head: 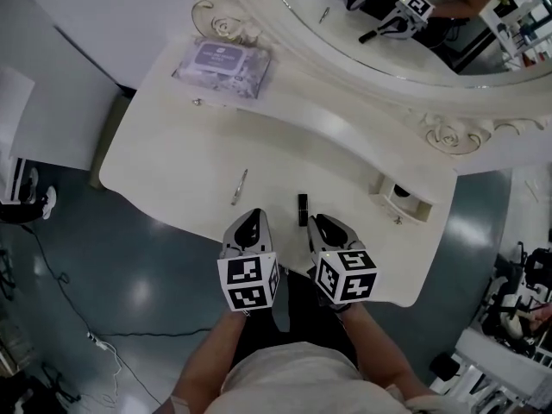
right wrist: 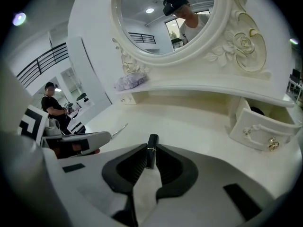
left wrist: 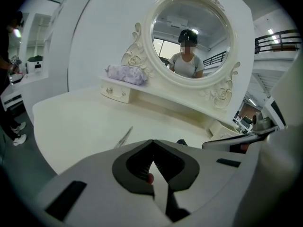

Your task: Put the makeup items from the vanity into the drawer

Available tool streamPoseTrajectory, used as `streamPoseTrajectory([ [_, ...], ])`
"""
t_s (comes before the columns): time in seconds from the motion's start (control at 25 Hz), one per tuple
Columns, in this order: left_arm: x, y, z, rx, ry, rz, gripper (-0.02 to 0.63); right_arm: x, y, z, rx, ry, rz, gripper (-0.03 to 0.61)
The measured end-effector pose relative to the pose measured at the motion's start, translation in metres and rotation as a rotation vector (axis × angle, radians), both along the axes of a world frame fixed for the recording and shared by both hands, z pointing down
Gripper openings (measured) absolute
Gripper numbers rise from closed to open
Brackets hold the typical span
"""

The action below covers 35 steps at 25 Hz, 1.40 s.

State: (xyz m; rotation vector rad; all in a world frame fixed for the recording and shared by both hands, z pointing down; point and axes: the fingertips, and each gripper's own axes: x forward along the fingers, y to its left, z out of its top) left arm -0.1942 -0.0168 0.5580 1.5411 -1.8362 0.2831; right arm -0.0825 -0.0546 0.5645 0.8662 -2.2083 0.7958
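Vanity: cream tabletop (head: pixel 285 136).
Pickup: right gripper (right wrist: pixel 151 150) slightly parted astride black lipstick tube (head: pixel 303 210); left gripper (left wrist: pixel 152 145) closed, empty.
Next: clamp, then small open cream drawer (right wrist: pixel 258 129).

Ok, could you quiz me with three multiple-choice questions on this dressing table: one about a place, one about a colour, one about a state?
1. Where does the purple pack lie?
A. on the raised shelf left of the mirror
B. inside the drawer
C. on the floor

2. What colour is the tube just ahead of the right tongs?
A. red
B. black
C. gold

3. The small drawer at the table's right end is:
A. shut
B. open
C. taken out and upside down

Answers:
1 A, the pack rests on the shelf beside the mirror frame.
2 B, the tube shows dark against the white top.
3 B, the drawer's front stands pulled forward.
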Motion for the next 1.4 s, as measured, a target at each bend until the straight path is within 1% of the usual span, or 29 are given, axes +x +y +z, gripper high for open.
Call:
streamPoseTrajectory([
  [0.16,0.000,0.006,0.007,-0.008,0.016,-0.004,0.005,-0.003,0.007,0.008,-0.007,0.022,-0.017,0.084],
  [0.48,-0.001,0.017,0.016,-0.014,0.051,-0.018,0.005,-0.007,0.011,0.027,-0.007,0.063,-0.027,0.128],
  [0.64,-0.006,0.019,0.020,-0.015,0.050,-0.022,0.005,-0.012,0.012,0.030,-0.002,0.067,-0.040,0.146],
  [0.88,-0.012,0.020,0.022,-0.009,0.048,-0.031,0.005,-0.015,0.015,0.036,-0.011,0.082,-0.049,0.153],
  [1.16,-0.014,0.025,0.026,-0.012,0.057,-0.040,0.005,-0.016,0.013,0.040,0.004,0.122,-0.050,0.152],
  [1.4,-0.014,0.025,0.027,-0.010,0.058,-0.039,0.005,-0.013,0.011,0.042,0.017,0.147,-0.038,0.121],
])
